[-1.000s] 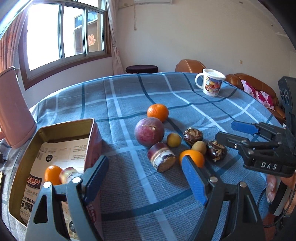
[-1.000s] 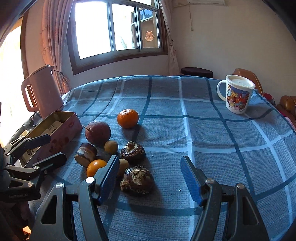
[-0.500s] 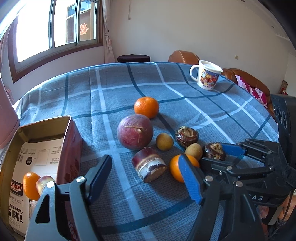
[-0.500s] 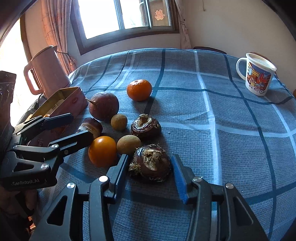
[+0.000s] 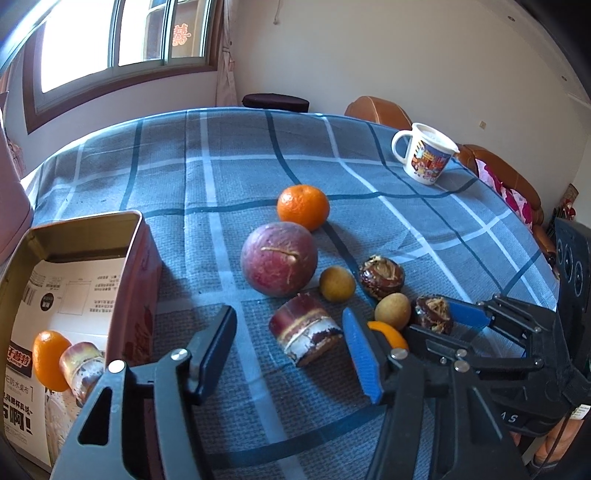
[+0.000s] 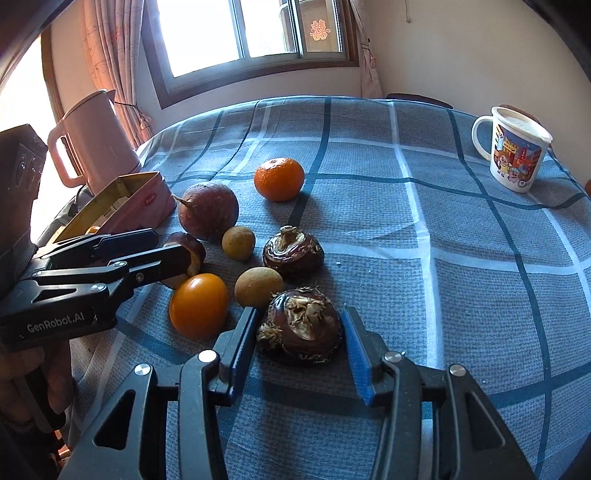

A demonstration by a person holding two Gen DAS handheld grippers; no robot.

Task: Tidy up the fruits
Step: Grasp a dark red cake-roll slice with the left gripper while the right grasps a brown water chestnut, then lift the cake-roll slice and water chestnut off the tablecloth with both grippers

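At lower centre of the right wrist view, the right tongs (image 6: 299, 336) appear clamped on the firm, rough, light water chestnut (image 6: 301, 326) at its widest flanks, while the left tongs (image 5: 286, 350), just closing, stand apart around the stiff sugarcane piece (image 5: 304, 338) on the desk (image 5: 221, 166).

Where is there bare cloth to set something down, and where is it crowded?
Bare: the cloth between mug and tangerine, and the far side toward the window. Crowded: the fruit cluster beside the tin, around the water chestnut.
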